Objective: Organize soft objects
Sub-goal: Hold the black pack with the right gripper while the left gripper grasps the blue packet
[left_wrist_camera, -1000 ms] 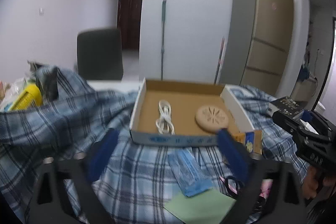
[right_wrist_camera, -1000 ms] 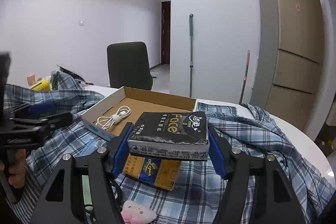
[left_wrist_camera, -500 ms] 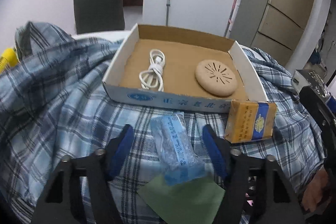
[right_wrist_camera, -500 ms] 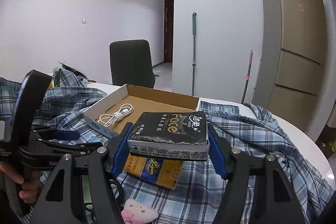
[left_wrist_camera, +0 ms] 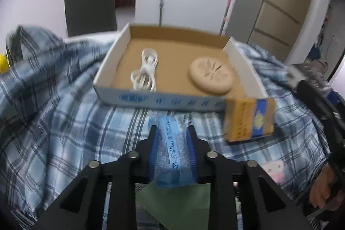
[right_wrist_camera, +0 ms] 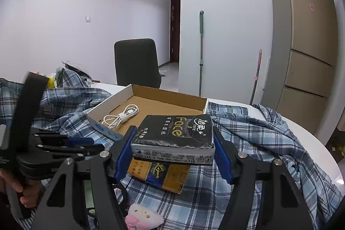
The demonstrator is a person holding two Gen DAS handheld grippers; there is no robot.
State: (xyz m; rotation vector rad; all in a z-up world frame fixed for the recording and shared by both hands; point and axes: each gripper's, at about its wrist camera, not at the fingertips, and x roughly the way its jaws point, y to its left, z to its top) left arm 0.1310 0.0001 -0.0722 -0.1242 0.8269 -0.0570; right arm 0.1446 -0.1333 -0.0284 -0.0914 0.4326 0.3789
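The left gripper point(left_wrist_camera: 172, 133) is clenched on a blue packet point(left_wrist_camera: 174, 152) over the plaid cloth point(left_wrist_camera: 64, 122), with the cardboard tray point(left_wrist_camera: 163, 100) at twelve o'clock (cable point(left_wrist_camera: 145, 73) and what looks like a tan disc point(left_wrist_camera: 211, 75) inside). The right gripper point(right_wrist_camera: 172, 151) grips a black tissue pack point(right_wrist_camera: 174, 133) above a yellow pack point(right_wrist_camera: 159, 175), tray point(right_wrist_camera: 151, 105) at eleven o'clock.

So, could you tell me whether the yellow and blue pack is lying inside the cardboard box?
No, the yellow and blue pack lies on the plaid cloth outside the cardboard box, against its front right corner.
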